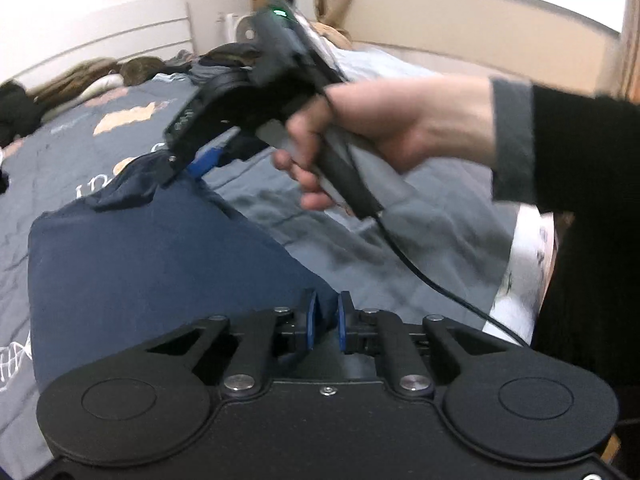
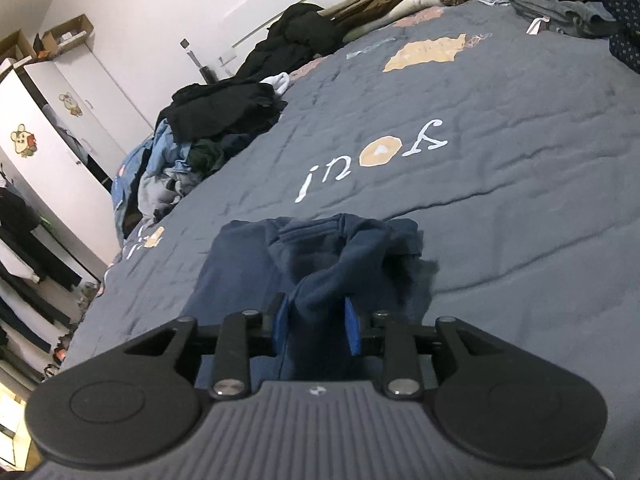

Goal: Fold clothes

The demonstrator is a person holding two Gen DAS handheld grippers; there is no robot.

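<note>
- The navy garment (image 2: 316, 272) lies on the grey-blue bedspread (image 2: 500, 168), low and centre in the right wrist view, partly folded and bunched where it is lifted. In the left wrist view it fills the lower left (image 1: 160, 272).
- The right gripper (image 2: 318, 330) has its blue pads (image 2: 352, 330) pressed in on a raised fold of that cloth, which fills the gap between them. From the left wrist view the same gripper (image 1: 188, 166) sits at centre left, its tip on a peaked corner of the garment.
- The left gripper (image 1: 325, 320) shows at bottom centre, its blue pads (image 1: 310, 320) close with navy cloth between them; clamped on the garment's near edge, as far as I can see.
- A hand (image 1: 380, 128) with a dark sleeve (image 1: 568, 152) comes in from the right, wrapped round the right gripper's handle; a black cable (image 1: 424, 272) trails down from it.
- At the left of the right wrist view, a heap of dark and denim clothes (image 2: 200, 132) sits at the bed's edge, beside white wardrobes (image 2: 60, 120) with cartoon stickers.
- More clothes are piled at the upper right (image 2: 568, 0).
</note>
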